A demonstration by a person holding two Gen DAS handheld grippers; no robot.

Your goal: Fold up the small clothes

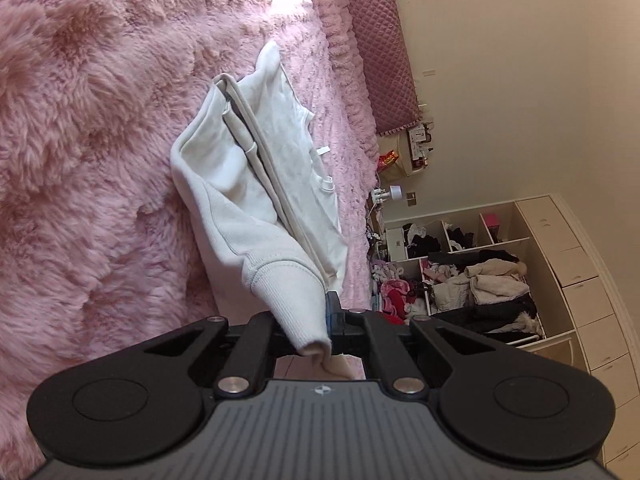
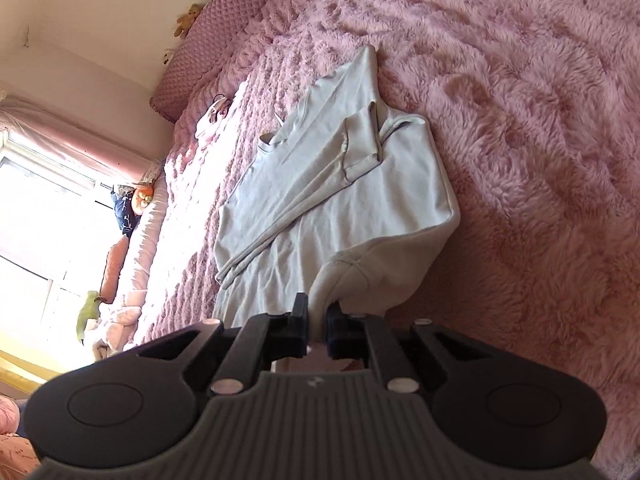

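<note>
Garment: white sweatshirt point(image 1: 256, 184), partly folded, sleeves laid across the body, lying on the pink blanket straight ahead of both grippers; its near edge is lifted off the bed at two points.
Ribbed hem: the knitted band point(image 1: 296, 304) reaches back into the left gripper, bunched and hanging below its fingers.
Neck label: small white tab point(image 1: 323, 150) at the collar, far side of the garment from the left gripper.
Left gripper point(image 1: 326, 322): clenched on the ribbed hem; cloth fills the gap between the fingers.
Right gripper point(image 2: 318, 320): clamped on a fold of the sweatshirt's point(image 2: 340, 192) near corner, the cloth rising in a peak into the pinch.
Surface: fluffy pink blanket point(image 1: 88, 120) spread beneath the garment and around it on all sides.
Headboard: quilted mauve panel point(image 1: 380, 56), beyond the garment.
Shelving: open cream cubbies point(image 1: 472, 264) stuffed with dark and pale clothes, to the right of the left gripper, against the wall.
Window: bright, with pink curtain point(image 2: 68, 136), far left of the right gripper.
Soft toys: brown teddy point(image 2: 188, 20) on the headboard top.
</note>
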